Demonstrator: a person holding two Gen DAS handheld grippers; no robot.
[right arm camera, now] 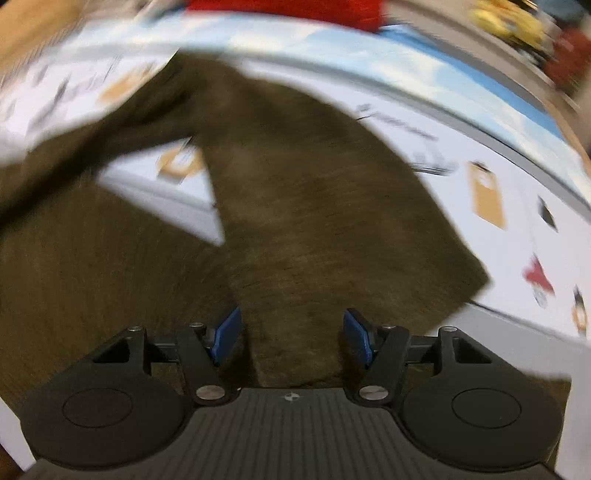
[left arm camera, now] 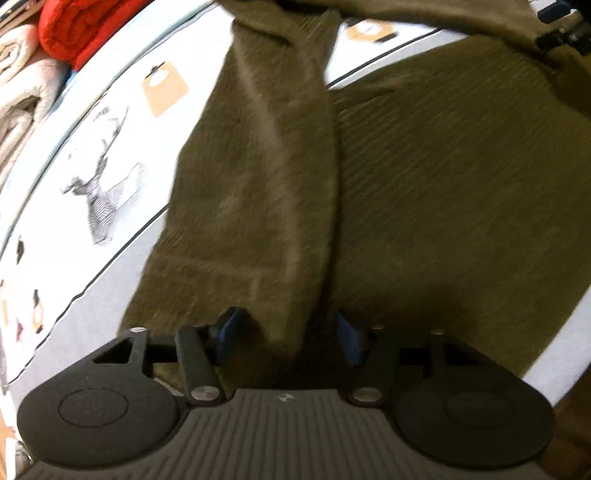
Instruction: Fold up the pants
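The olive-brown ribbed pants (left arm camera: pixel 424 177) lie on a printed white bedsheet (left arm camera: pixel 55 236). In the left wrist view a pant leg (left arm camera: pixel 258 177) hangs lifted, running down between the blue pads of my left gripper (left arm camera: pixel 286 336); the pads stand apart with the cloth between them. My right gripper shows at the top right of that view (left arm camera: pixel 565 29). In the blurred right wrist view another pant leg (right arm camera: pixel 314 221) runs between the pads of my right gripper (right arm camera: pixel 291 338), which also stand apart. The pants' body (right arm camera: pixel 92 277) spreads to the left.
A red folded blanket (left arm camera: pixel 81 29) and cream quilts (left arm camera: pixel 18 81) are stacked at the far left of the bed. Yellow and red items (right arm camera: pixel 517 26) sit beyond the bed's far edge. A wooden floor (left arm camera: pixel 572 424) shows past the bed's edge.
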